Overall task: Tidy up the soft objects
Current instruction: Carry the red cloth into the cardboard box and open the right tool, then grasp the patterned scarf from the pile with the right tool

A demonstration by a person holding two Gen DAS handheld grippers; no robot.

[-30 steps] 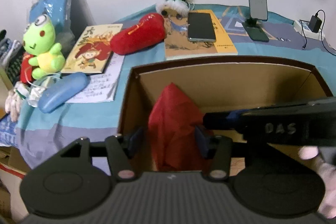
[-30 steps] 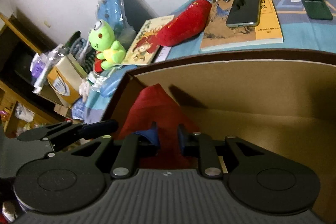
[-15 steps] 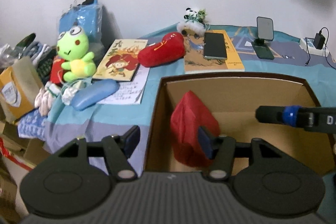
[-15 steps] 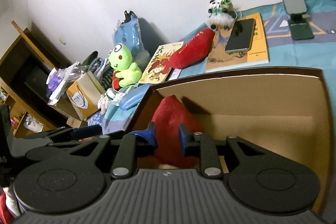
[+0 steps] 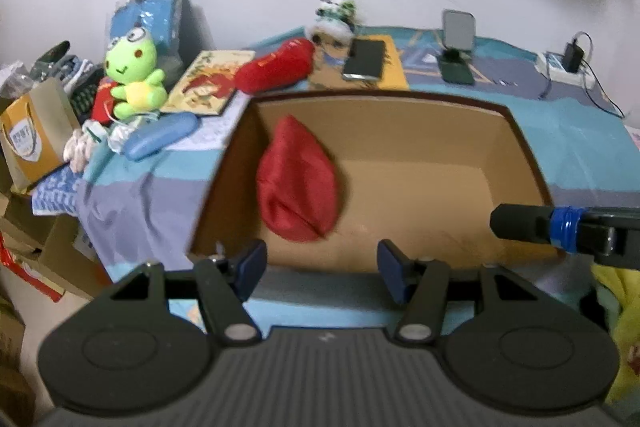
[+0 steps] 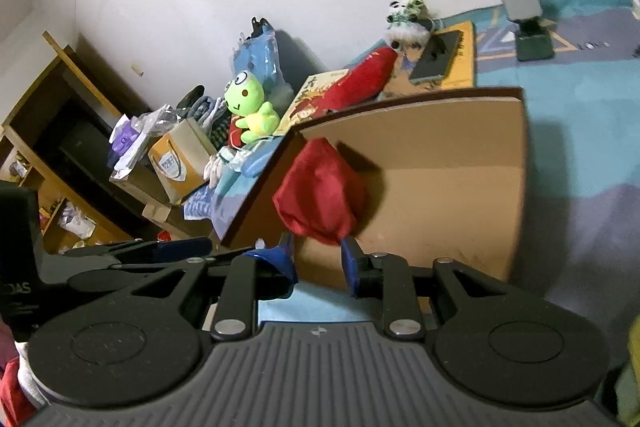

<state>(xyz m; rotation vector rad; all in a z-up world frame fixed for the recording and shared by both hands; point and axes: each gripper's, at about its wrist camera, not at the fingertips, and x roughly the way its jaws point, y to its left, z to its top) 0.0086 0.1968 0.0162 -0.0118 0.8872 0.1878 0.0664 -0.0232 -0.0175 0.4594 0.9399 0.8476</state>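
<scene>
A red cloth pouch (image 5: 298, 187) (image 6: 320, 195) leans against the left inner wall of an open cardboard box (image 5: 400, 98) (image 6: 440, 131) on the bed. My left gripper (image 5: 320, 265) is open and empty, hanging in front of the box's near edge. My right gripper (image 6: 316, 259) also hangs short of the box. Its jaws are opening, a clear gap shows between the pads and nothing is in it. One of its fingers (image 5: 520, 223) reaches in from the right, well clear of the pouch. A green frog plush (image 5: 134, 67), a red plush (image 5: 276, 71) and a panda plush (image 5: 334, 17) lie behind the box.
A blue oblong case (image 5: 160, 139), picture books (image 5: 208, 83), a phone (image 5: 364, 59), a phone stand (image 5: 456, 47) and a power strip (image 5: 564, 67) sit on the teal bedcover. A paper bag (image 5: 32, 139) and shelves (image 6: 48, 131) stand off the bed's left side.
Both grippers have pulled back and upward out of the box. The red pouch stays inside against the left wall. The right jaws have spread a little.
</scene>
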